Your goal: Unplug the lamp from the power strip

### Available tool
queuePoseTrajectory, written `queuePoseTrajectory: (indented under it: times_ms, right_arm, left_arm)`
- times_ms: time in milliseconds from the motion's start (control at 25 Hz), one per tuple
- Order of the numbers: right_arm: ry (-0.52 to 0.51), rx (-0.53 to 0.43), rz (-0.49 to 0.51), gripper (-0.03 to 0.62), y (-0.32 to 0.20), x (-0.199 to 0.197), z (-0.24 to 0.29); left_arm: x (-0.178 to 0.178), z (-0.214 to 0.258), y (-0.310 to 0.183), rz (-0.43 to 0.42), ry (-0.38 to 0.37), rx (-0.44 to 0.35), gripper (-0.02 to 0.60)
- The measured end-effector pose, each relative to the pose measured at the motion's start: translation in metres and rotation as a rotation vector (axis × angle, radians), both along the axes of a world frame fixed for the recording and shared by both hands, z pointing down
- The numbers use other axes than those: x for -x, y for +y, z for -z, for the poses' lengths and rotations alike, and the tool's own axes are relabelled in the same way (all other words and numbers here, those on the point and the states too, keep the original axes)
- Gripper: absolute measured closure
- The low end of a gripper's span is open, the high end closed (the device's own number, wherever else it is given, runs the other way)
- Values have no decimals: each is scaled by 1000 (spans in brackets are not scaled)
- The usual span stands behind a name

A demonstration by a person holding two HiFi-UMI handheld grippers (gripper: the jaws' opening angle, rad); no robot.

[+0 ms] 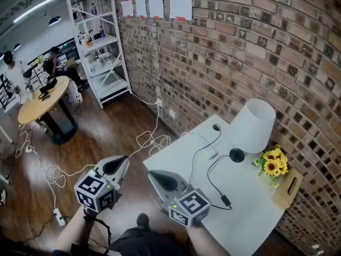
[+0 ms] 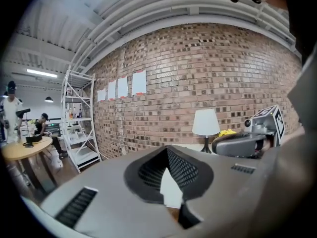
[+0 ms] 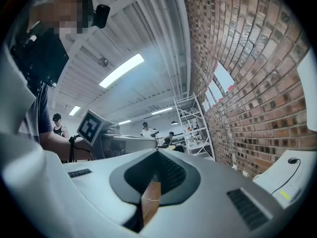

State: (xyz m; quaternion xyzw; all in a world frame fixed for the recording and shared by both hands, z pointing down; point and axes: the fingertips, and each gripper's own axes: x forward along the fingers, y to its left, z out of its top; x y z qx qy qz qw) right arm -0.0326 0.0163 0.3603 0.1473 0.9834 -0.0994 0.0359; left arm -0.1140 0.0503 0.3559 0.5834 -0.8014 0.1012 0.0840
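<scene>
both of my tools are idle and short of the work. the left hand-held gripper (image 1: 126,158) has its jaws together with nothing in them, and the right hand-held gripper (image 1: 151,173) looks the same, pressed together and empty. both hang off the desk (image 1: 242,220) edge on the side away from the lamp (image 1: 253,124).

the thing i want is the black plug (image 1: 216,127). it sits just beside the lamp's shade on the side away from the sunflowers (image 1: 273,164), seated in the white power strip (image 1: 204,144), which lies flat and runs from there away from the lamp. a thin black cord (image 1: 198,152) curls from the plug toward my grippers. a second run leaves the lamp's black base and reaches an inline switch (image 1: 225,200). i take both to be one lead, though the join is hidden.

i expect the plug to be small, hard, smooth plastic, so it will be light but held tight by the socket. i'd pinch its body across the flat sides, never the limp cord. the strip looks light enough to lift with the plug, so my other gripper should press it down. the lamp seems top-heavy, so i'll avoid tugging its lead.
</scene>
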Motion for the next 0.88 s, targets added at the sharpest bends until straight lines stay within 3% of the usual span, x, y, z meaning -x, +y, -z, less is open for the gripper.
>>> queuePoseTrajectory:
  times_ms: [560,880]
  right_arm:
    - [32,28,119,600,30,-1,-17]
    - [44,26,179,600,47,12,-24]
  left_arm:
    - [3,-13,35,70,60,-5,565]
    - [25,-13,47,105,58,-6,565]
